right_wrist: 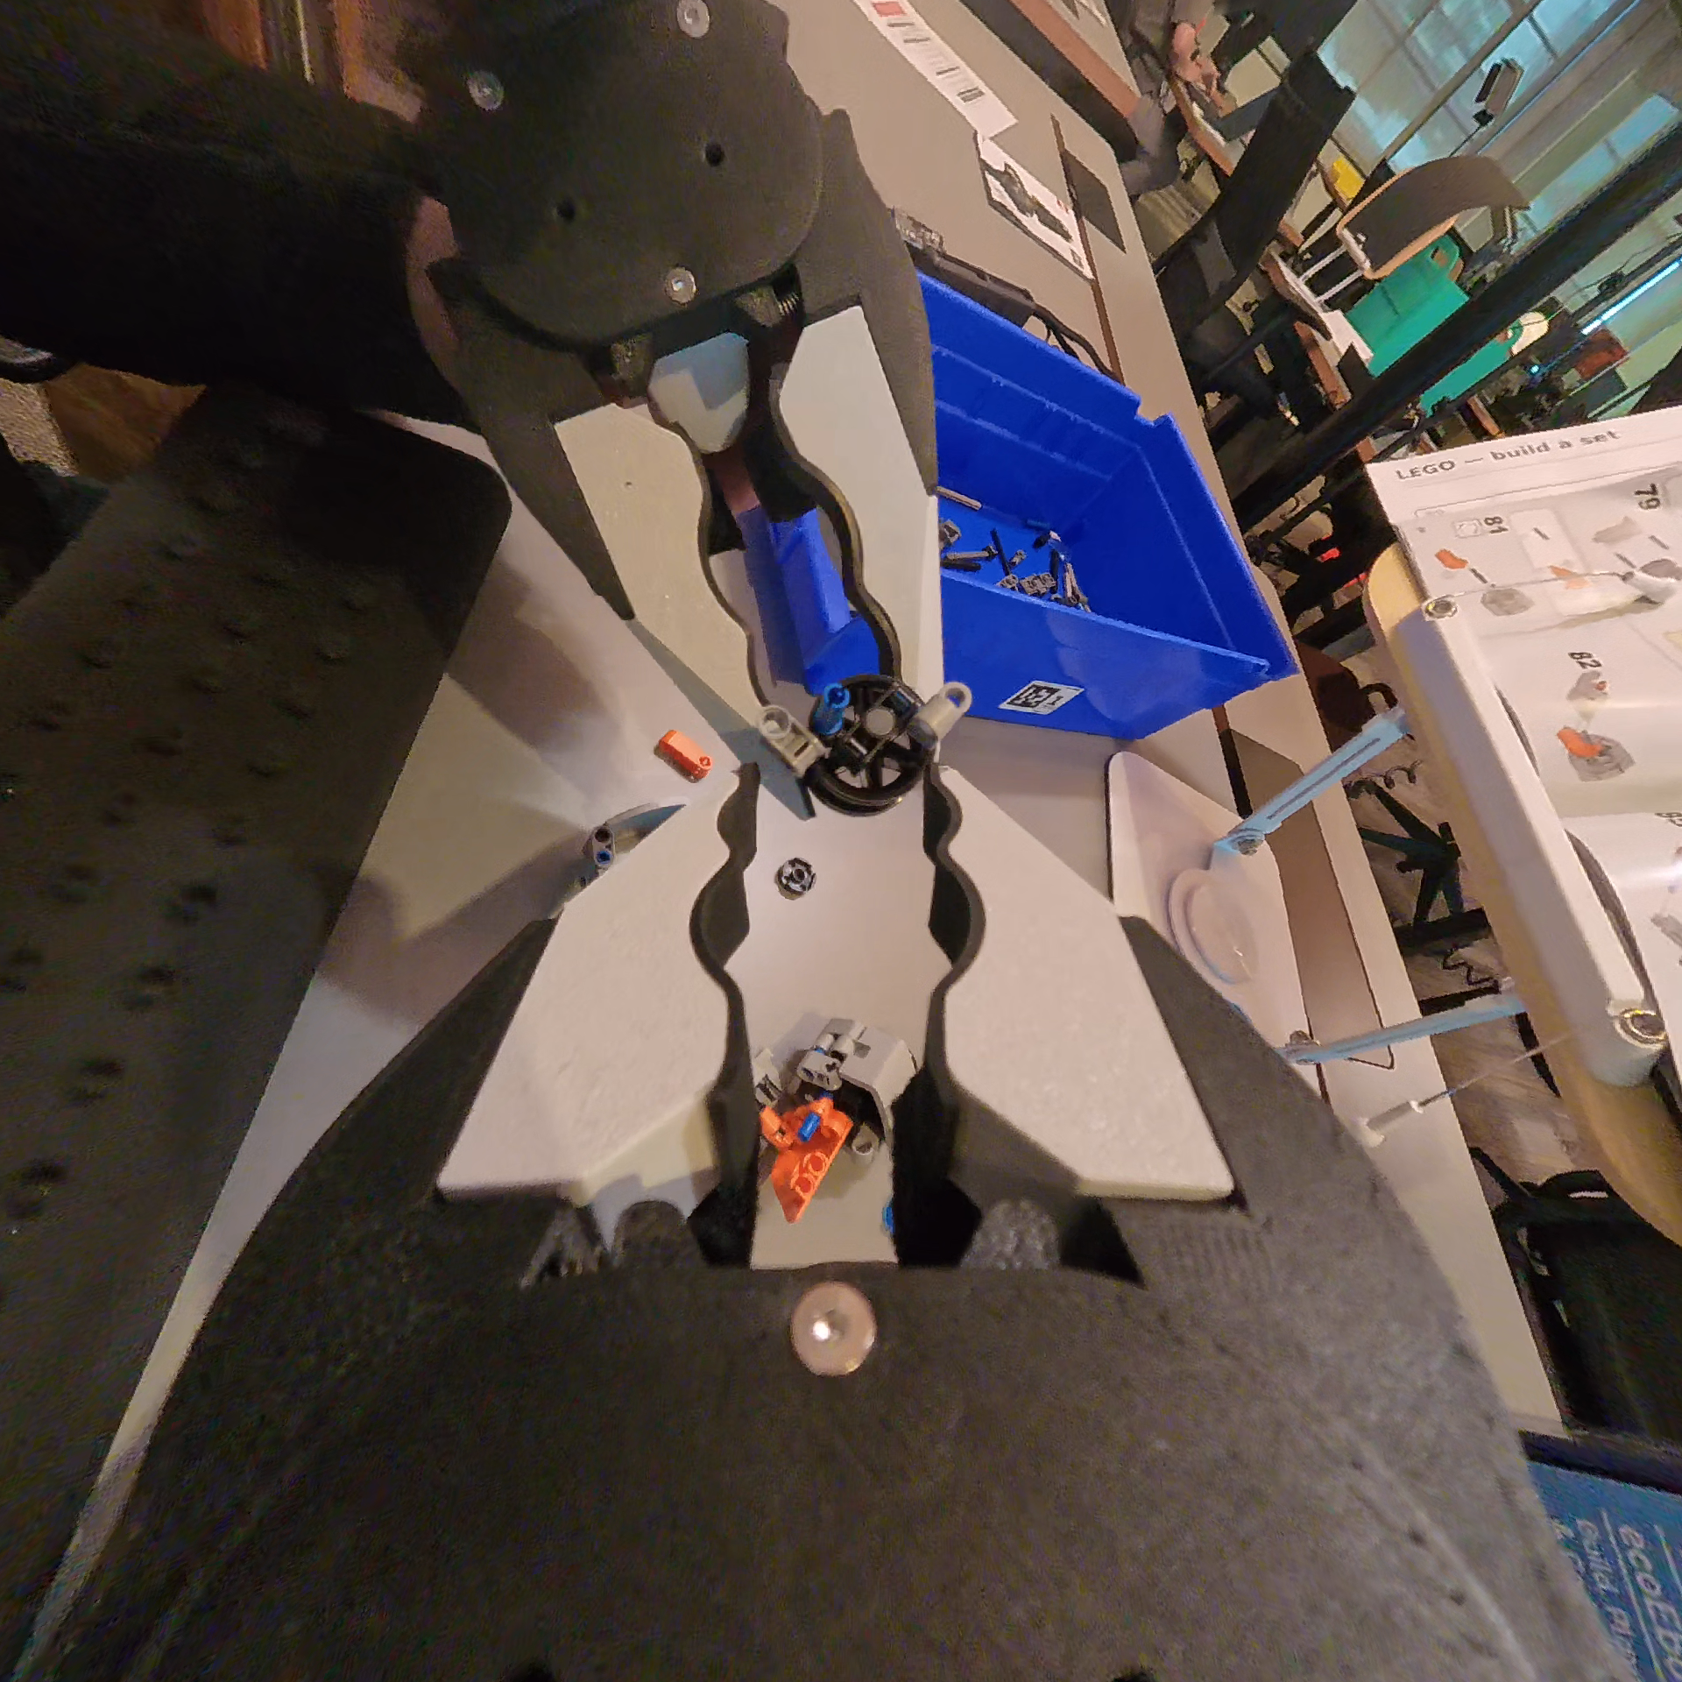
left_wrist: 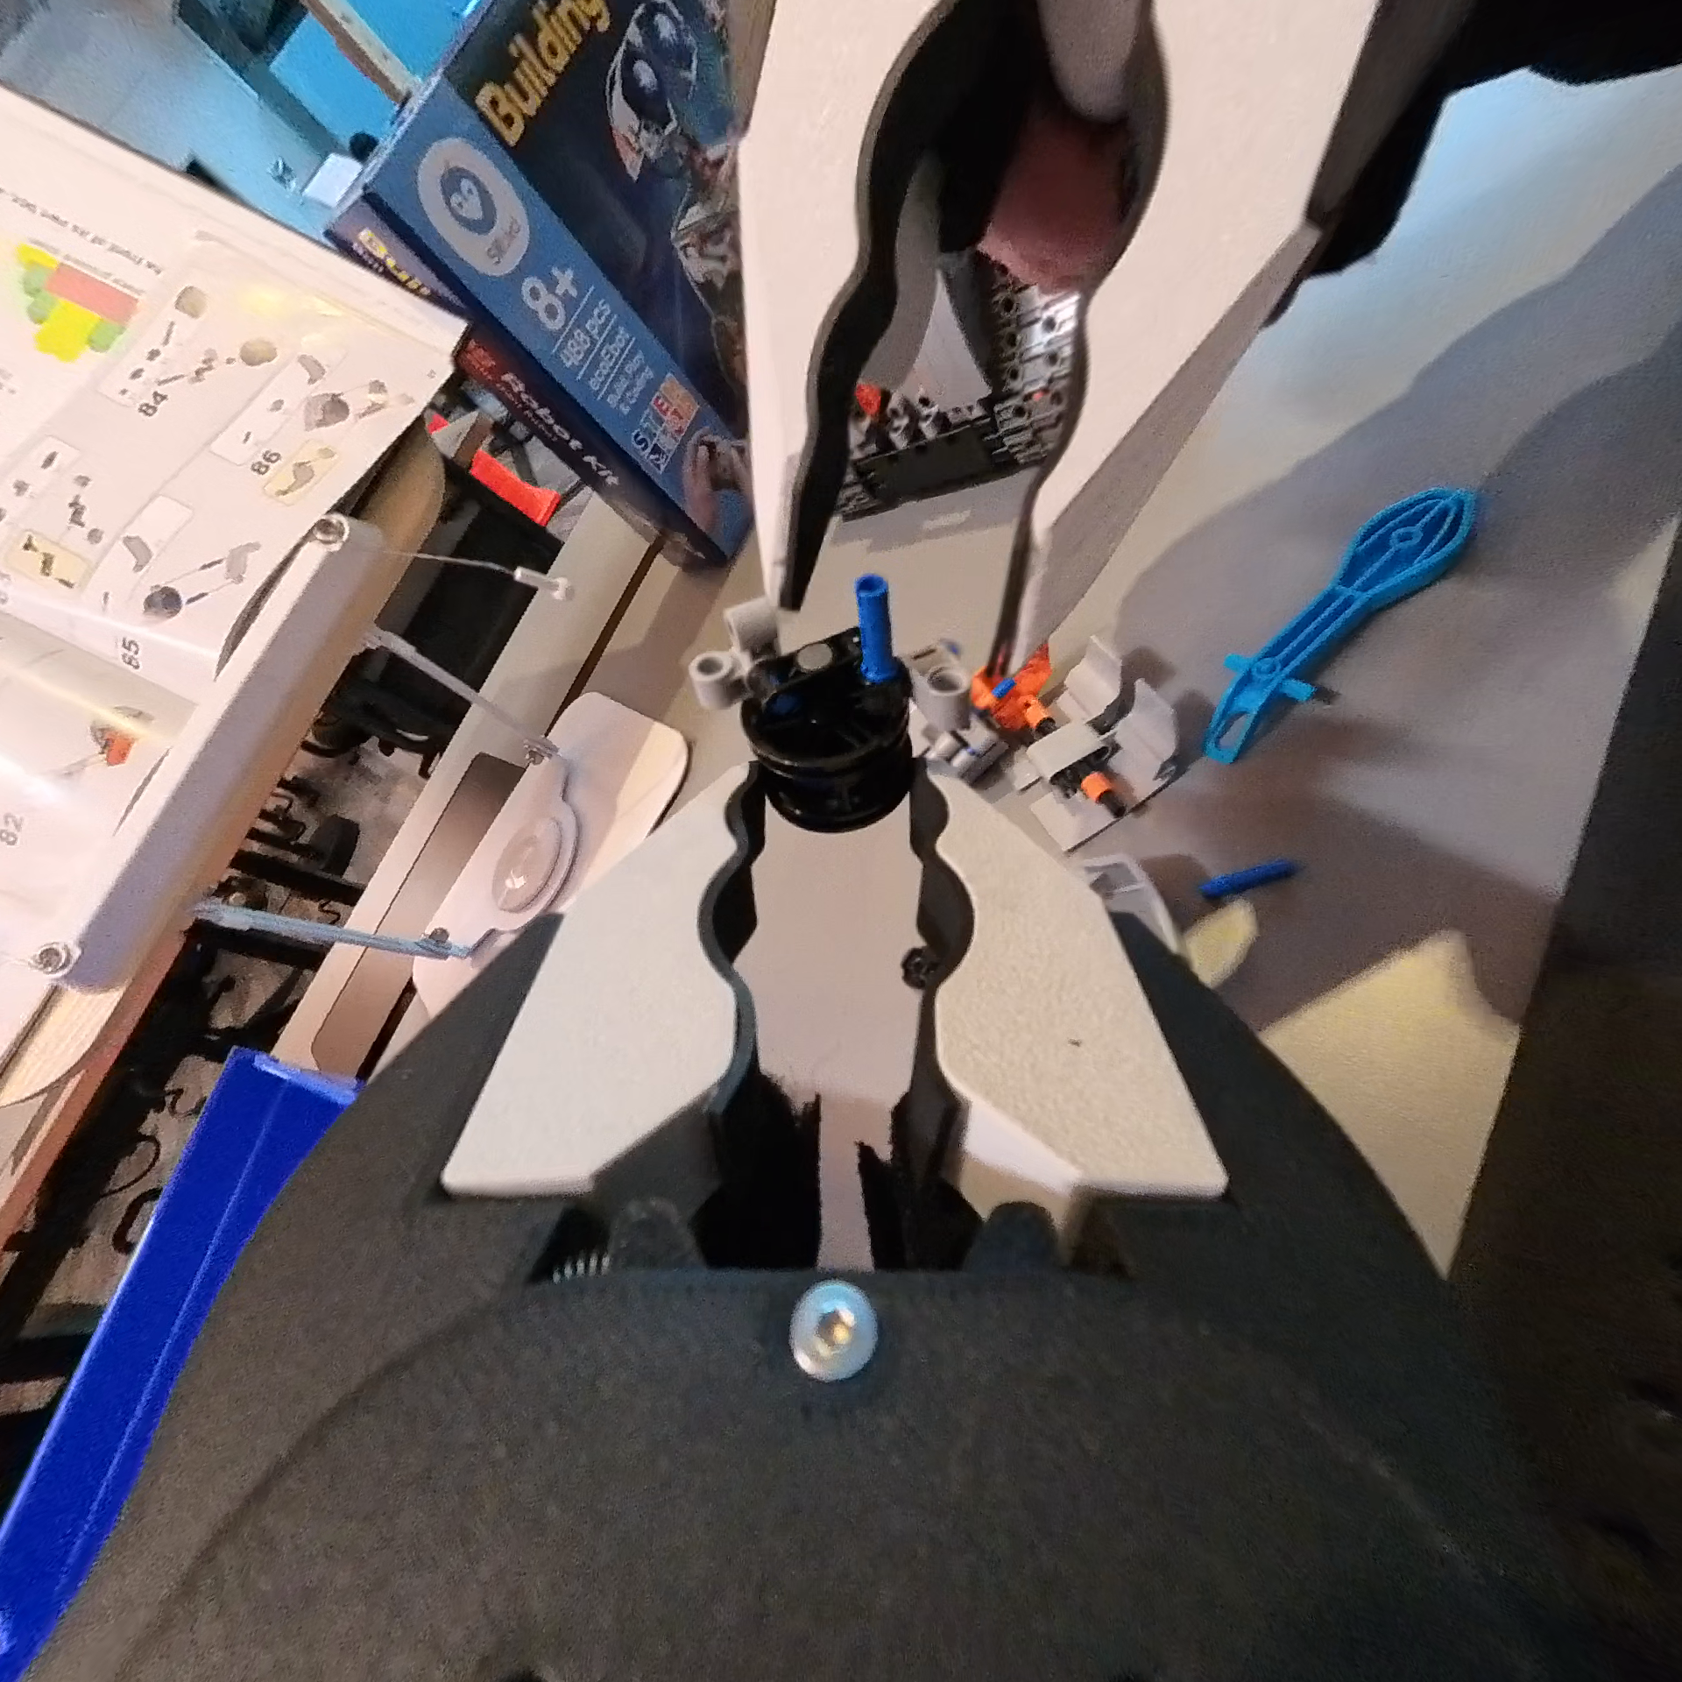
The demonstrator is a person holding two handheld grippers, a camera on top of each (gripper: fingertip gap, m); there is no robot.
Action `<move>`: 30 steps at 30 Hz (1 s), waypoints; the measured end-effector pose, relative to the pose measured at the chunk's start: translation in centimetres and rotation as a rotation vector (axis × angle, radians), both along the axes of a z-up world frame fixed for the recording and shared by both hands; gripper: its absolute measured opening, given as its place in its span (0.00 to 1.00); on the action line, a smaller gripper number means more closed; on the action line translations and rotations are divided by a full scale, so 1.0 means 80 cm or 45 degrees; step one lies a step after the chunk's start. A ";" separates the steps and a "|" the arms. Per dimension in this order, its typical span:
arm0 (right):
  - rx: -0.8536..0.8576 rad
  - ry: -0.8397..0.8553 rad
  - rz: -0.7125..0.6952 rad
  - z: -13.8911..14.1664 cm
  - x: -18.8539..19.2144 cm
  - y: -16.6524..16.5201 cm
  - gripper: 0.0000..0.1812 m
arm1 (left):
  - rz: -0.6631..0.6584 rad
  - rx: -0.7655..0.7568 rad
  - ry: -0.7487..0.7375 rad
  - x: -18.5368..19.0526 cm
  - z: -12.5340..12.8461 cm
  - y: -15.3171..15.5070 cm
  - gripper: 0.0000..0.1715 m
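Left wrist view. Our left gripper is clamped at its fingertips on one black wheel hub, which carries one upright blue pin and grey connectors. The right gripper comes in from above, its jaws parted, tips just beside the hub. On the grey table: one light-blue spatula-shaped tool well apart to the right, one loose blue pin, one grey-and-orange brick assembly just beside the hub. Open table lies right of the grippers; to the left, one blue printed box and one instruction sheet on a stand crowd the edge.

Right wrist view. Our right gripper stands apart, fingertips flanking the hub without closing on it. The left gripper holds the hub from above. One blue bin behind holds several small dark parts, too small to count. One orange piece and one small black round part lie loose; one grey-and-orange assembly sits between our fingers. The table edge runs along the right.
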State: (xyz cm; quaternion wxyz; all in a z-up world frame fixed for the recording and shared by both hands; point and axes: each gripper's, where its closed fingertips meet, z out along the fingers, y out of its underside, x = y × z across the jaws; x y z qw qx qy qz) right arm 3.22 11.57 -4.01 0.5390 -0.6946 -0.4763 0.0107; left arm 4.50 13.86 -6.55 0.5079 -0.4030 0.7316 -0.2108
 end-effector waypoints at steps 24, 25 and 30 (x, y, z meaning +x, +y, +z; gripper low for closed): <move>-0.085 0.092 -0.080 -0.002 0.012 0.009 0.18 | 0.129 0.155 0.011 0.007 -0.009 0.017 0.17; -0.114 0.117 -0.090 -0.005 0.014 0.011 0.18 | 0.179 0.204 0.008 0.006 -0.007 0.025 0.17; -0.154 0.191 -0.114 -0.007 0.016 0.016 0.17 | 0.288 0.394 0.041 0.007 -0.009 0.039 0.17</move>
